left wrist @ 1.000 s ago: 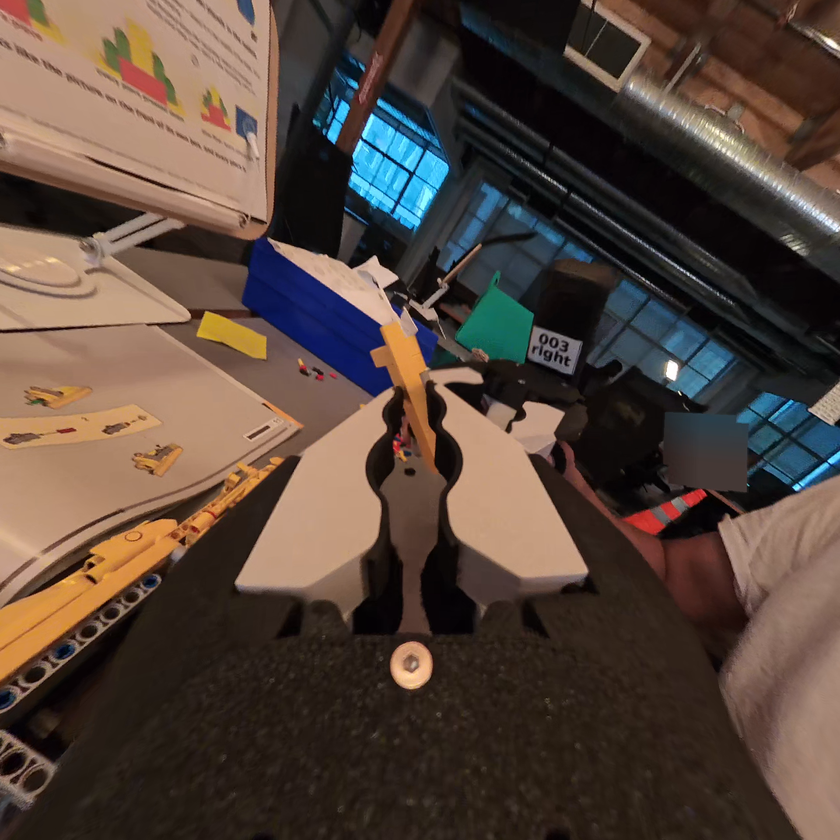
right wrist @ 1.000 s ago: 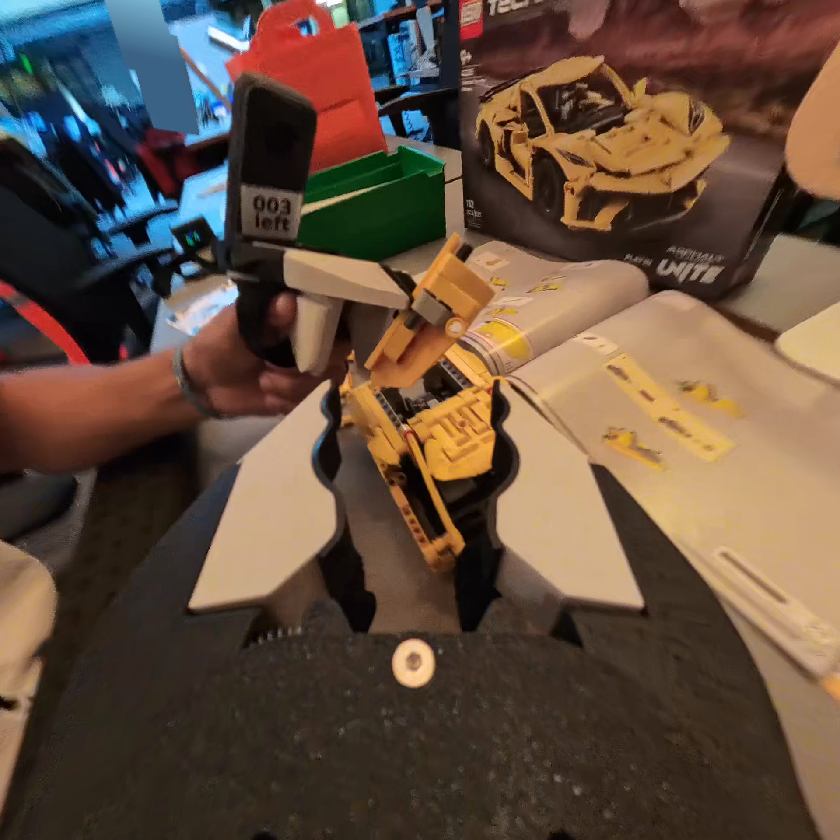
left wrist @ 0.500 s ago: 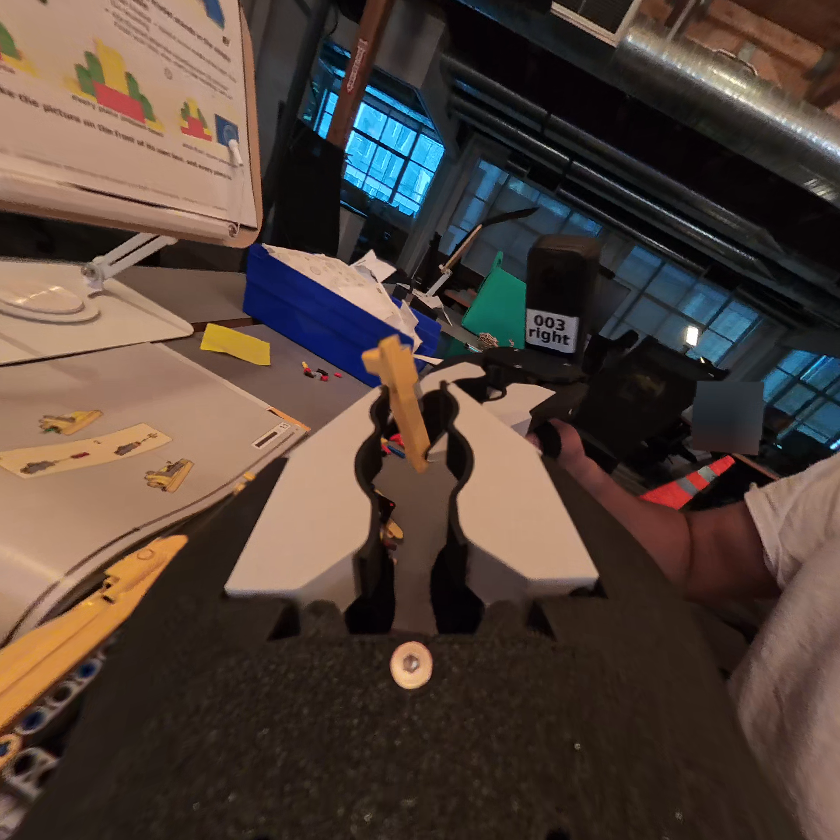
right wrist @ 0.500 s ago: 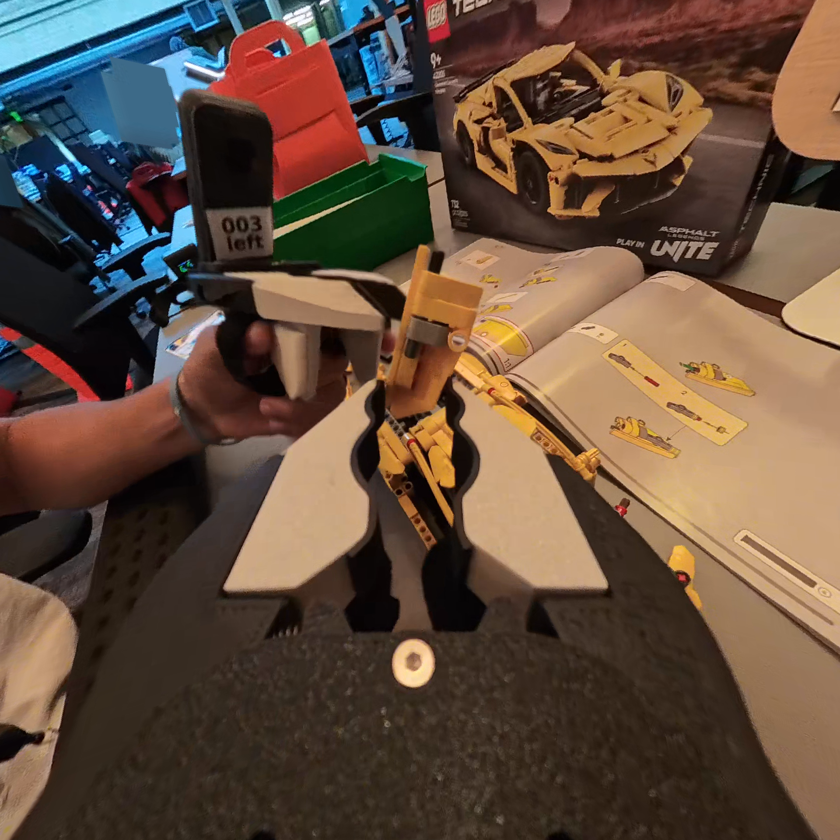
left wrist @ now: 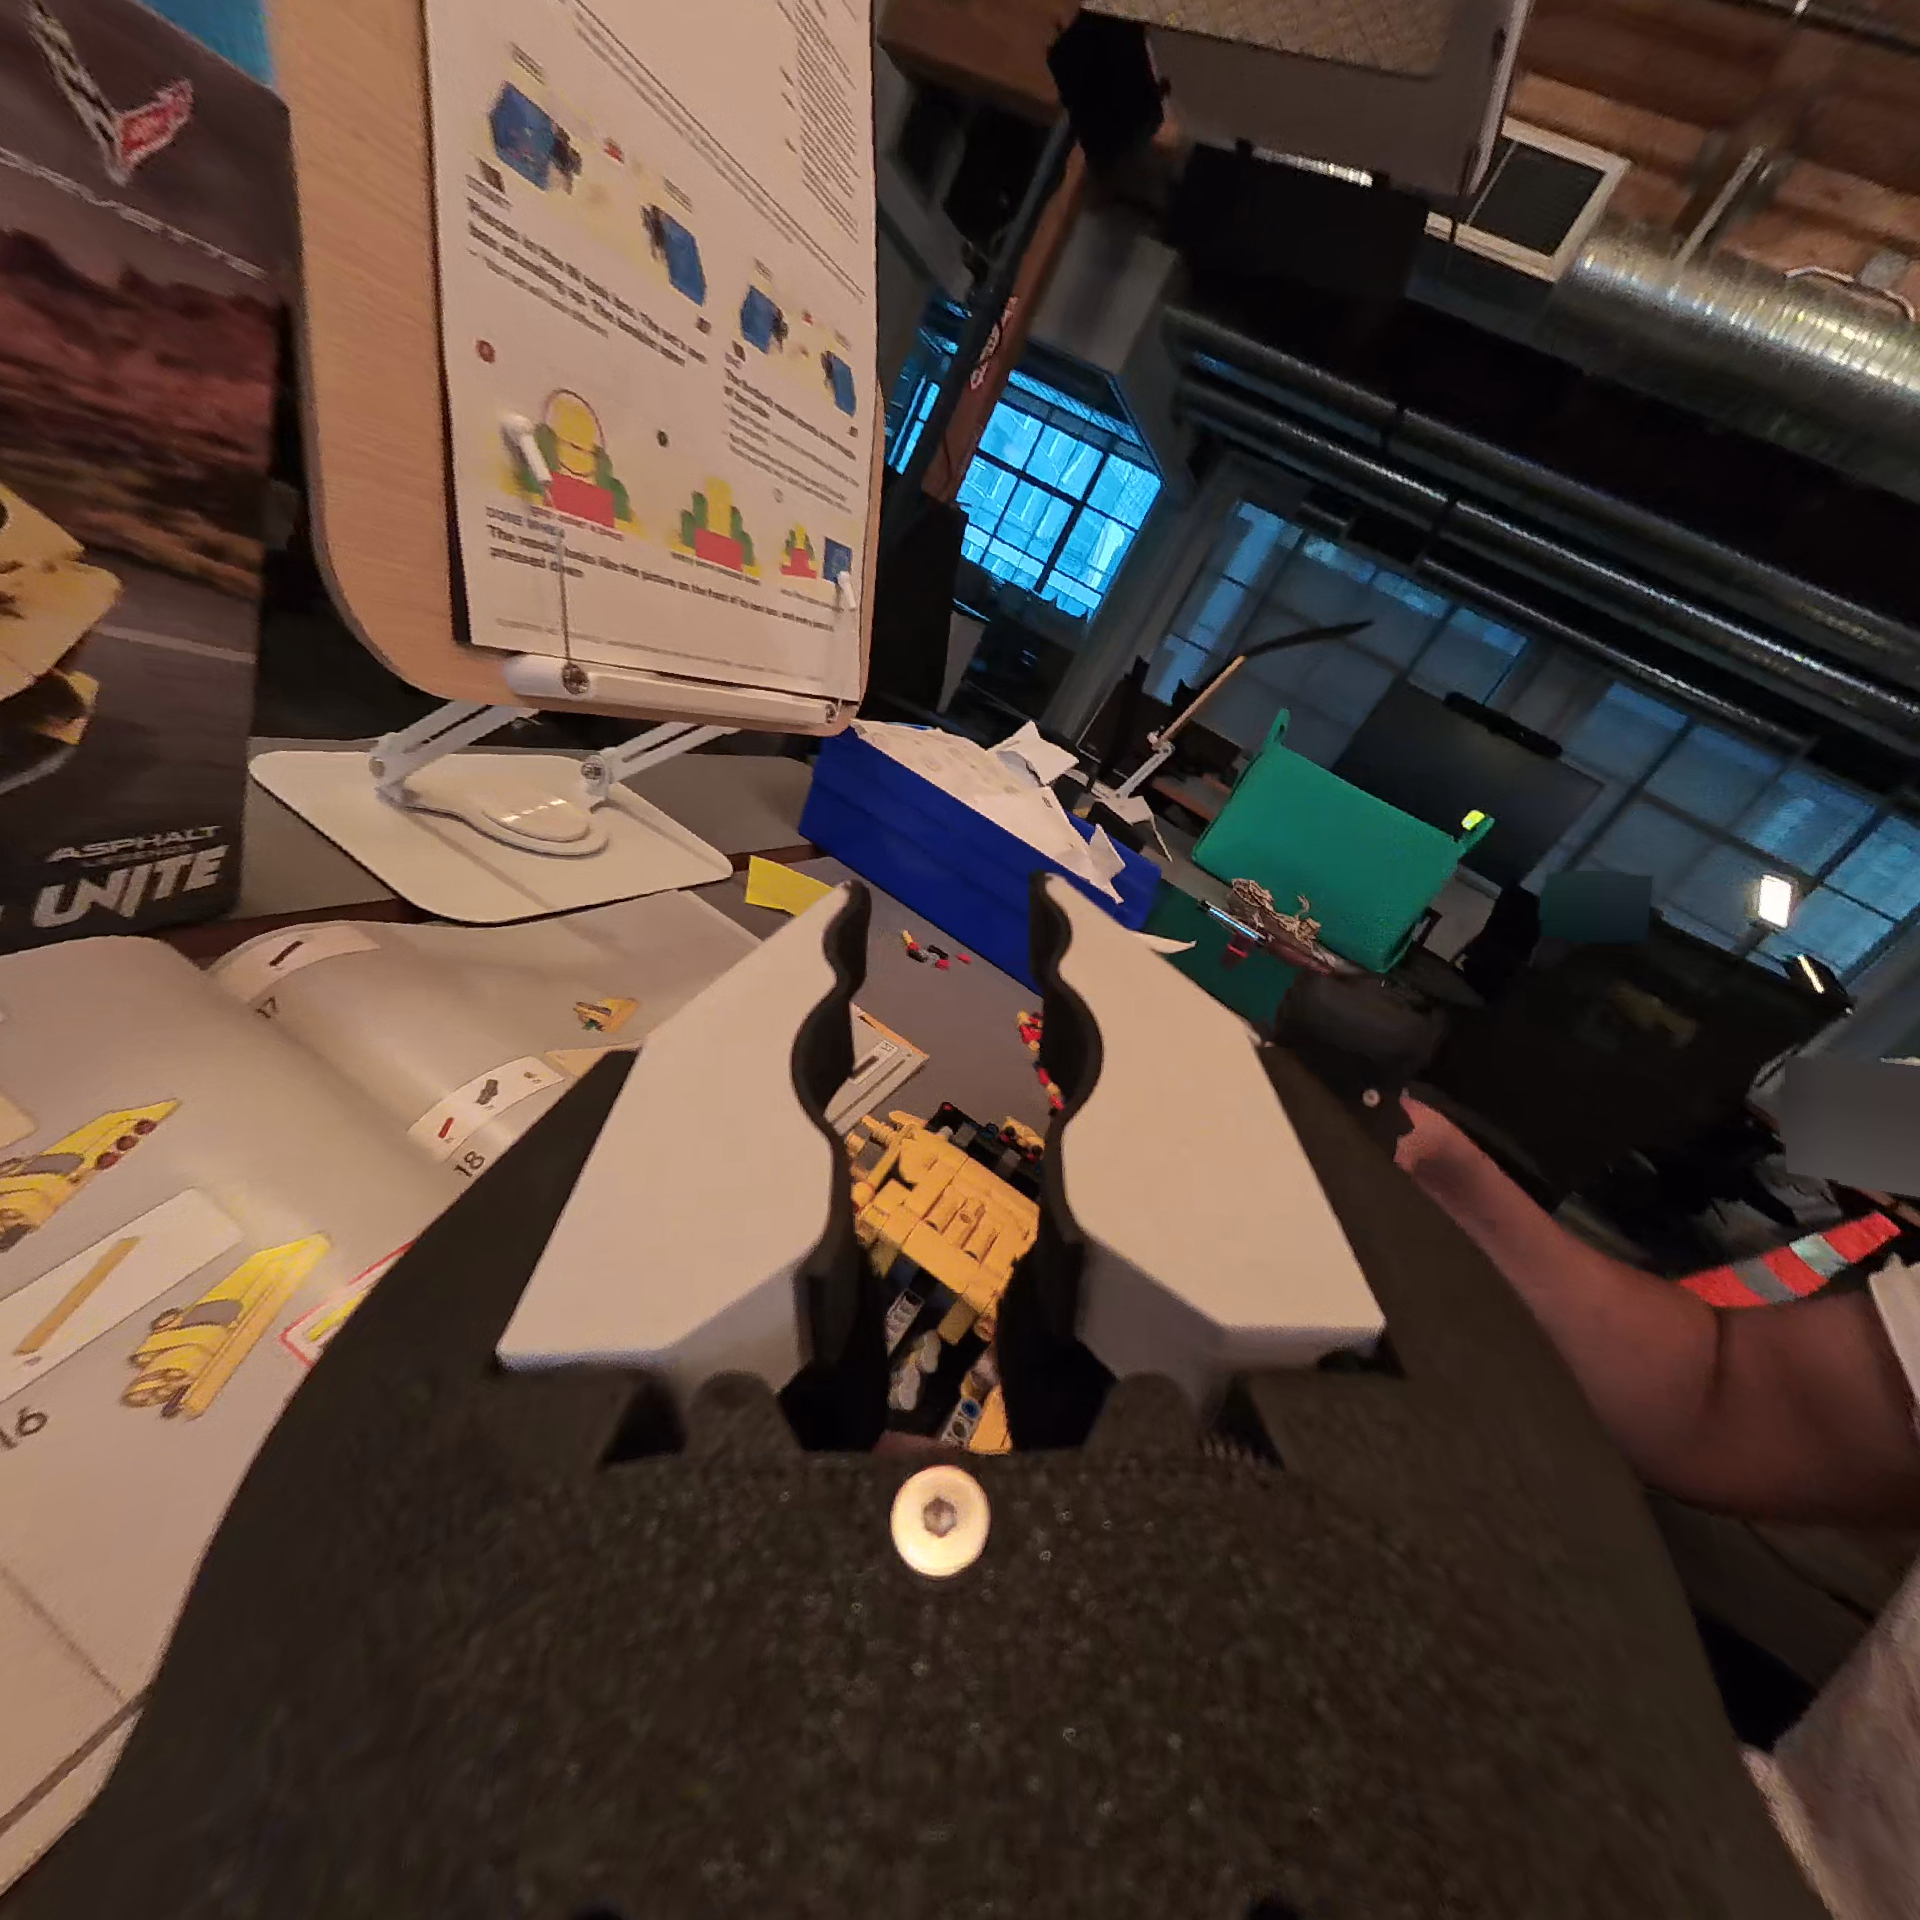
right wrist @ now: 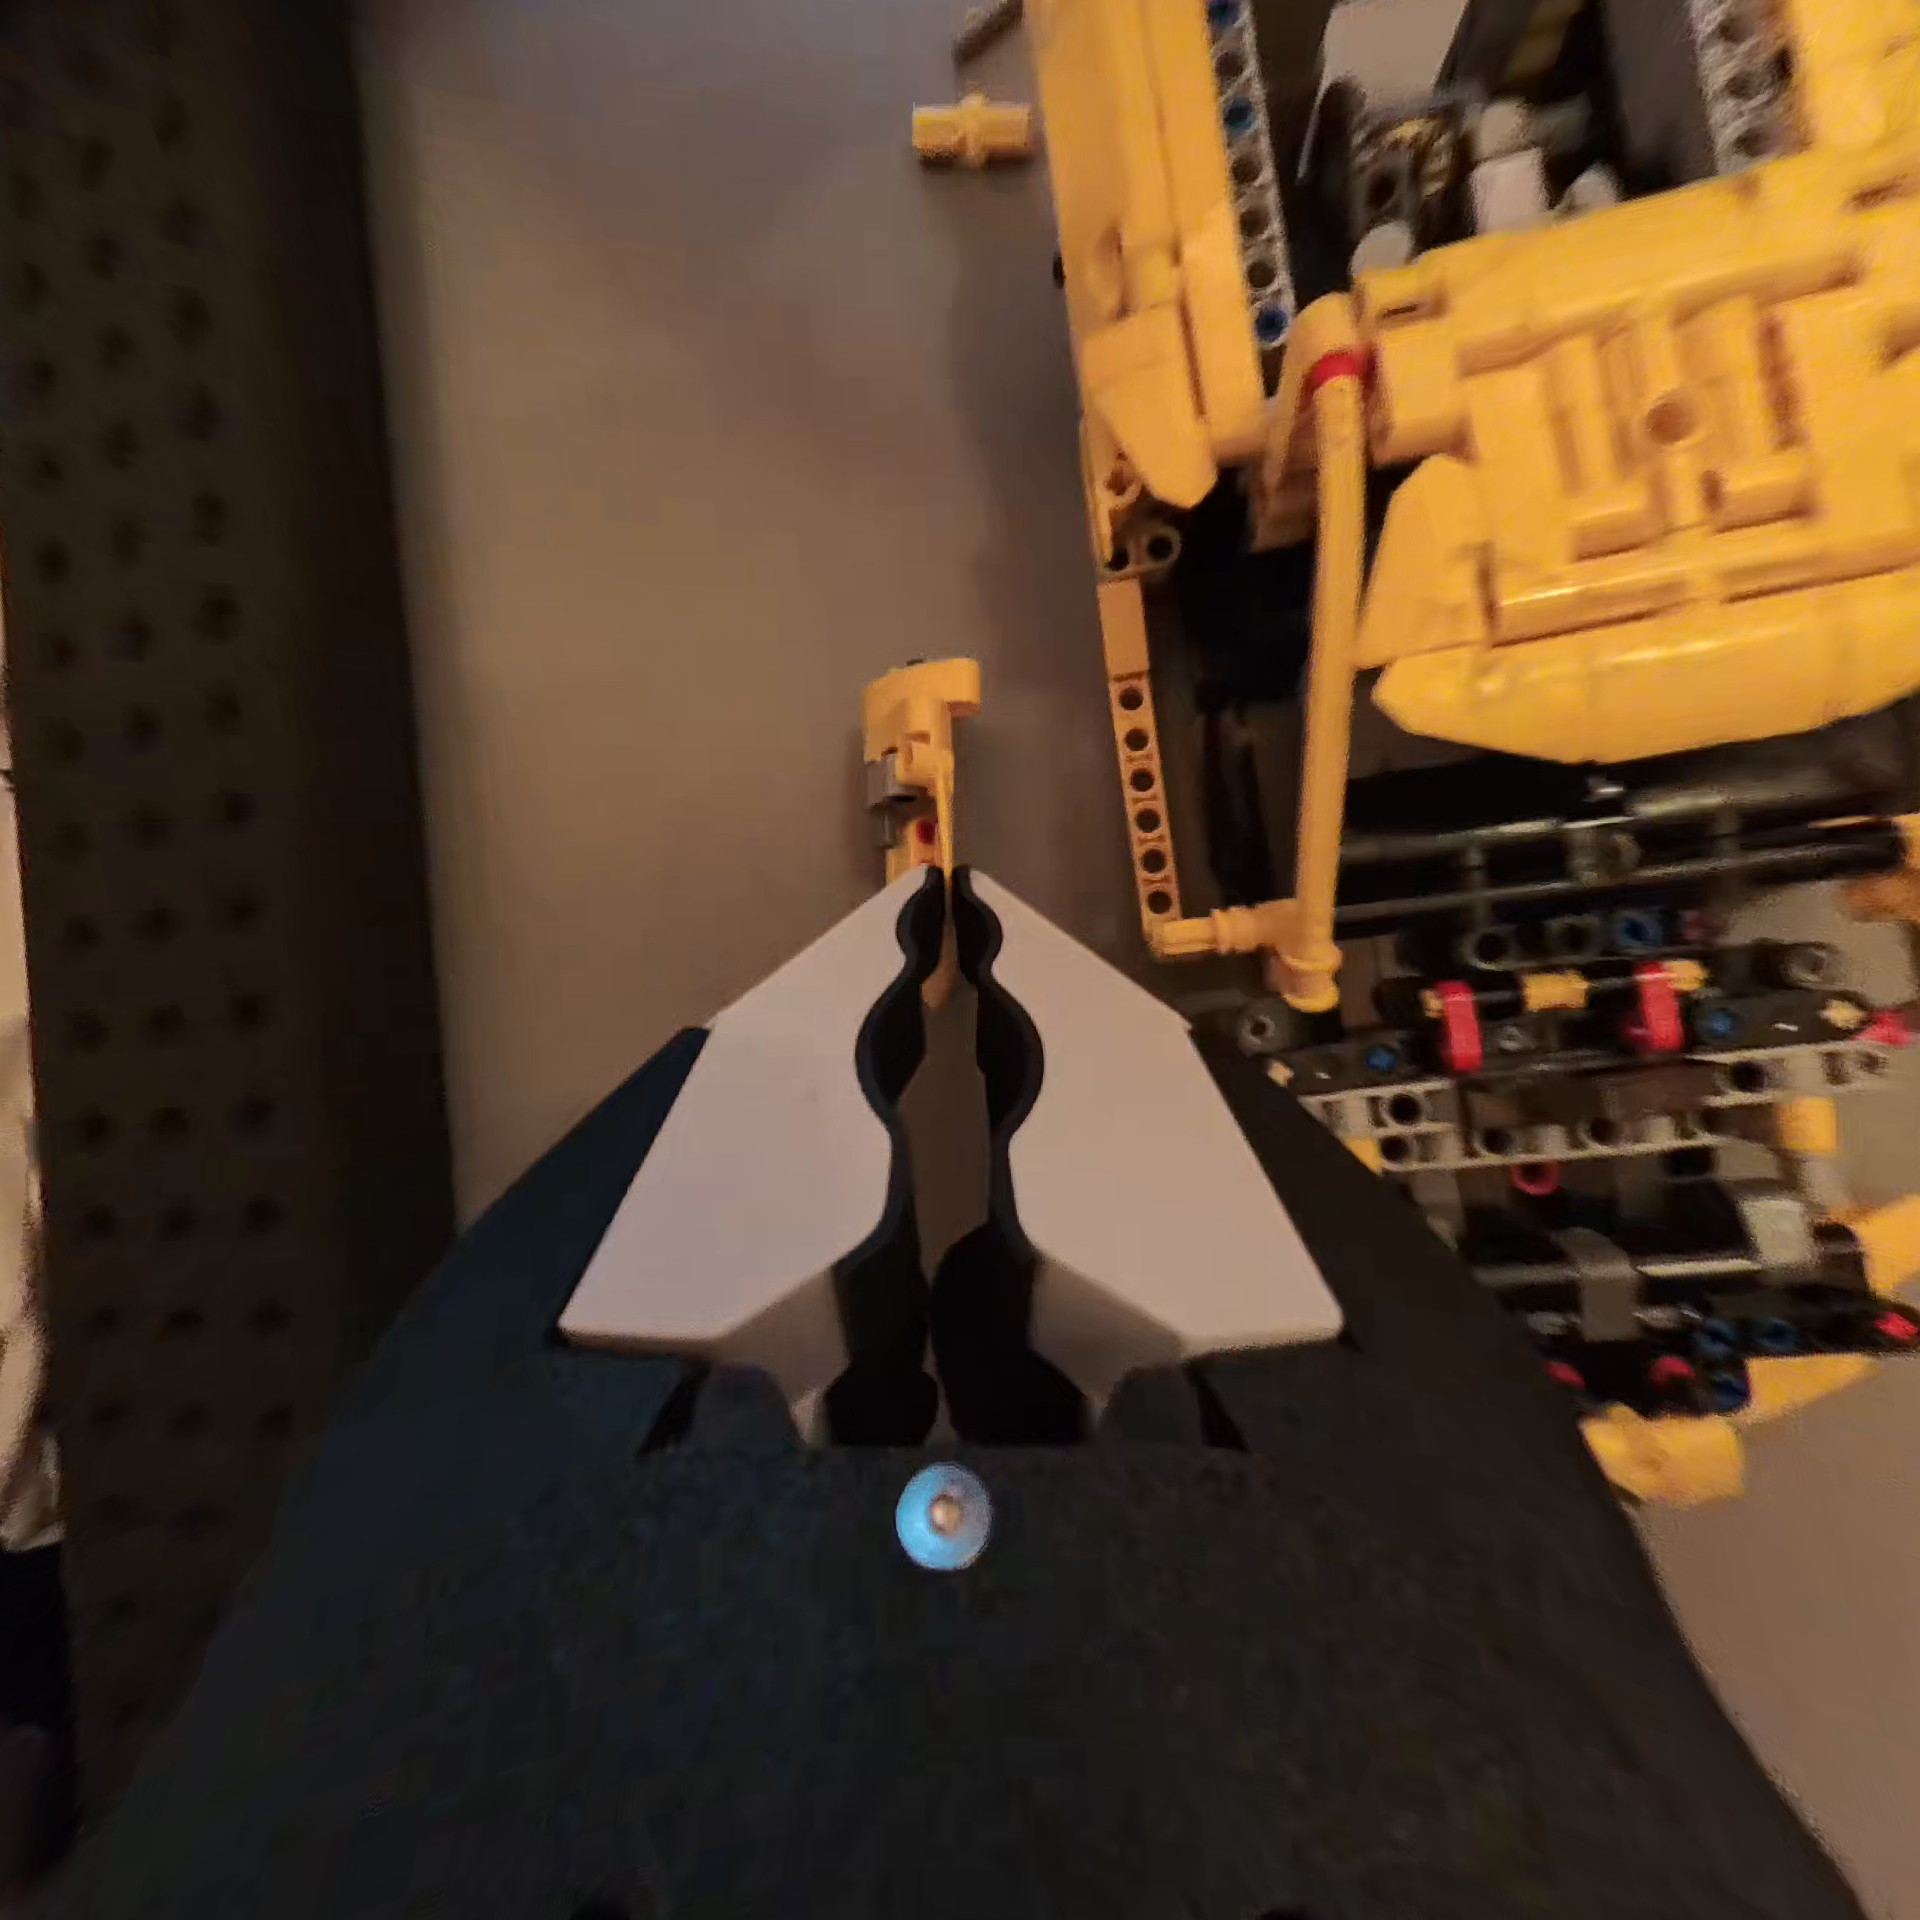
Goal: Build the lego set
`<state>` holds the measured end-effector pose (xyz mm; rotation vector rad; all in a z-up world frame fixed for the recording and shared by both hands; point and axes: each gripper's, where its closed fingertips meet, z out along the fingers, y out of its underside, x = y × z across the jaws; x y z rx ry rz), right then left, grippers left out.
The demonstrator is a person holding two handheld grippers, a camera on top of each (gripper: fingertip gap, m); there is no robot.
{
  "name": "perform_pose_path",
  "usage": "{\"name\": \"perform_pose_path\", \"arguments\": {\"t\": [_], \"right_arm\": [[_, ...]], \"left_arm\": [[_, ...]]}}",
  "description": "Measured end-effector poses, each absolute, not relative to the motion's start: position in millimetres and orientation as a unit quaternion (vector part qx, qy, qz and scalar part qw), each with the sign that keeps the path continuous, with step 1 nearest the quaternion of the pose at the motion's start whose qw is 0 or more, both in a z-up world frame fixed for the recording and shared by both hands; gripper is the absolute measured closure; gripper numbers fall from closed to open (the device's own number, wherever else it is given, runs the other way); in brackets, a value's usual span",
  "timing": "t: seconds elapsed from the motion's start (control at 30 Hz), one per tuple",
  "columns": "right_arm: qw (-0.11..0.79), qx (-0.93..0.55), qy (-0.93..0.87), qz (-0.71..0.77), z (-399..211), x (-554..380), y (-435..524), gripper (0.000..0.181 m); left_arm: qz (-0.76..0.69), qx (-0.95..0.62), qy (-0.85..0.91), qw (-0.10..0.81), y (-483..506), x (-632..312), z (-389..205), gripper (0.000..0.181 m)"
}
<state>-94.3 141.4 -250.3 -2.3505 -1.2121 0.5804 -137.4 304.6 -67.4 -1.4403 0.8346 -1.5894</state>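
Note:
My right gripper (right wrist: 945, 881) points down at the grey table and is shut on a small yellow lego assembly (right wrist: 920, 769) that sticks out past its tips. The partly built yellow and black car model (right wrist: 1558, 540) lies just right of it. In the left wrist view my left gripper (left wrist: 943, 899) is open and empty, and the car model (left wrist: 945, 1210) shows below, between its fingers. The open instruction booklet (left wrist: 208, 1091) lies to the left.
A loose yellow pin (right wrist: 971, 130) lies beyond the held piece. A black perforated mat (right wrist: 156, 727) runs along the left. The set's box (left wrist: 104, 520), a sheet on a stand (left wrist: 644, 364), a blue bin (left wrist: 956, 831), a green bin (left wrist: 1330, 883) and small loose pieces (left wrist: 935, 951) lie beyond. A person's arm (left wrist: 1662, 1351) is at the right. The grippers' ends are close to 25 centimetres from one another.
My left gripper has opened and let go of the yellow assembly. My right gripper has shut on it, carried it off and turned down toward the table beside the car model.

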Motion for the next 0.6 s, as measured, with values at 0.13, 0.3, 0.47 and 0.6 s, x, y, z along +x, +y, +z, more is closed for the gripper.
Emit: {"name": "perform_pose_path", "arguments": {"t": [0.13, 0.3, 0.47, 0.6], "right_arm": [[0.186, -0.840, -0.447, 0.244, -254.4, -104.3, 127.4, 0.181], [0.205, -0.833, -0.459, 0.230, -258.4, -108.2, 140.1, 0.179], [0.213, -0.830, -0.474, 0.203, -263.8, -109.6, 148.3, 0.176], [0.221, -0.829, -0.472, 0.200, -262.2, -108.7, 148.6, 0.170]], "left_arm": [[-0.644, -0.567, 0.312, 0.409, 307.8, -141.8, -61.2, 0.151], [-0.621, -0.577, 0.310, 0.430, 319.6, -146.3, -66.5, 0.151], [-0.523, -0.634, 0.306, 0.481, 351.9, -155.2, -89.9, 0.151], [-0.439, -0.694, 0.282, 0.497, 379.6, -169.2, -112.7, 0.151]]}}
